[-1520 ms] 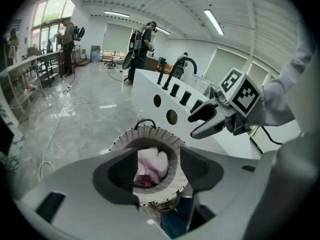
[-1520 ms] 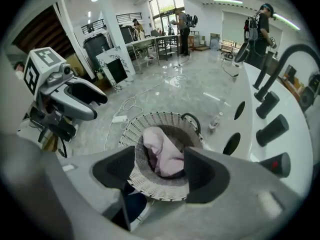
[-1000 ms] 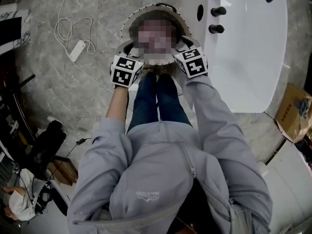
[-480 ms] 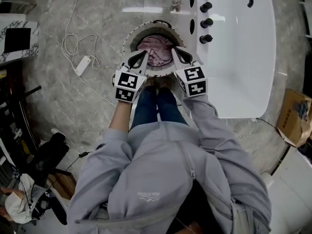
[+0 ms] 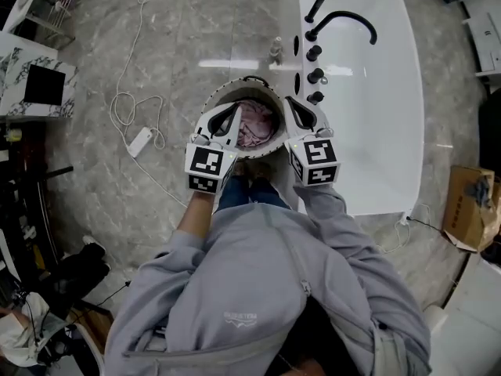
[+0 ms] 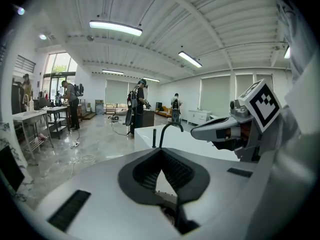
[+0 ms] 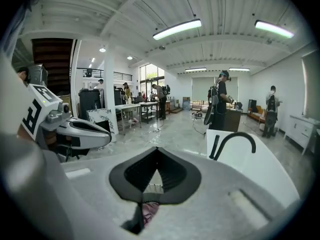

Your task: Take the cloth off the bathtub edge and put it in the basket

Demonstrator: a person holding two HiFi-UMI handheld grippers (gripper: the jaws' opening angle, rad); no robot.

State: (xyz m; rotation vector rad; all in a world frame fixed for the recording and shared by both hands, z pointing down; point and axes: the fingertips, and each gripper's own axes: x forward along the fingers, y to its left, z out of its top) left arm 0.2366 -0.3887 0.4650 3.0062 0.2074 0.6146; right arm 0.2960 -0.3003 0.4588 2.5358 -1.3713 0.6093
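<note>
Probably light and limp (pinch a raised fold), the pink cloth [image 5: 256,124] lies in the basket [image 5: 221,94] mid-frame, left tool [image 5: 231,111] and right tool [image 5: 297,105] closed, empty.

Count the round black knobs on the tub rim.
3, in a row on the tub rim: the far knob by the faucet, the middle knob, the near knob by the right tool. None seems hidden.
</note>
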